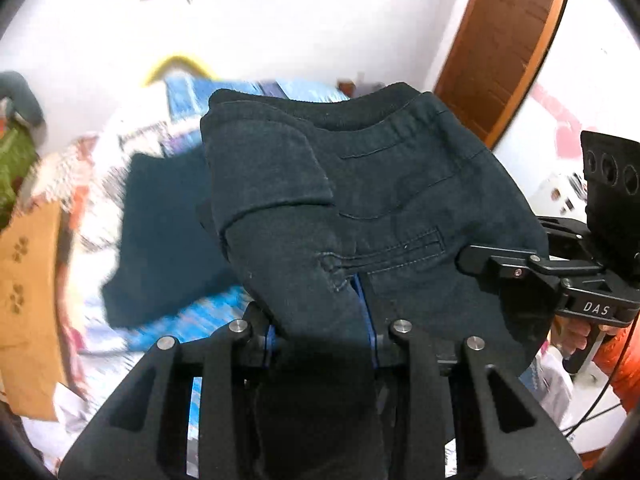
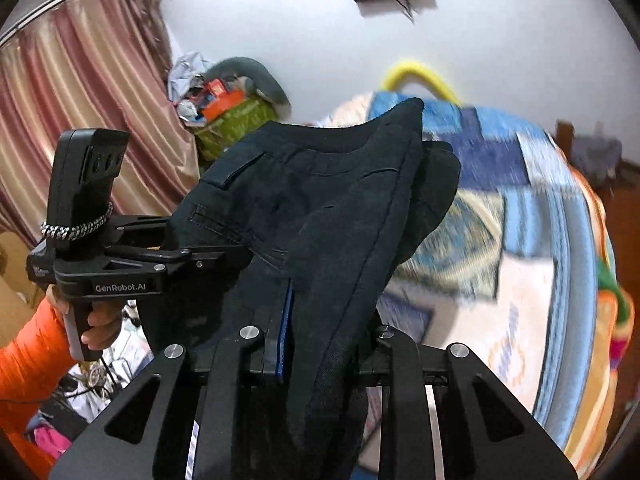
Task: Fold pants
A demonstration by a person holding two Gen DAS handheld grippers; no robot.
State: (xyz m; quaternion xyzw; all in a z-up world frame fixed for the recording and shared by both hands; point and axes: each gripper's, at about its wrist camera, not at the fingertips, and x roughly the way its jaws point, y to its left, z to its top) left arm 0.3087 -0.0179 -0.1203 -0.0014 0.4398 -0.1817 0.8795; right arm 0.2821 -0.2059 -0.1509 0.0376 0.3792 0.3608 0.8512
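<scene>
Dark navy pants [image 1: 360, 184] are held up in the air between both grippers, waistband on top, pocket seams showing. My left gripper [image 1: 362, 280] is shut on the pants fabric, which drapes over its fingers. My right gripper [image 2: 290, 300] is shut on the pants [image 2: 320, 208] too, cloth hanging over it. In the left wrist view the right gripper [image 1: 480, 260] pinches the pants' right edge. In the right wrist view the left gripper [image 2: 216, 256] pinches the left edge. The fingertips are hidden in cloth.
A bed with a blue and white patterned blanket [image 2: 500, 208] lies below and ahead. A dark folded garment [image 1: 160, 232] lies on the bed. A brown door [image 1: 504, 40] is at the right, pink curtains [image 2: 80, 100] and a cluttered green bag [image 2: 236, 120] at the left.
</scene>
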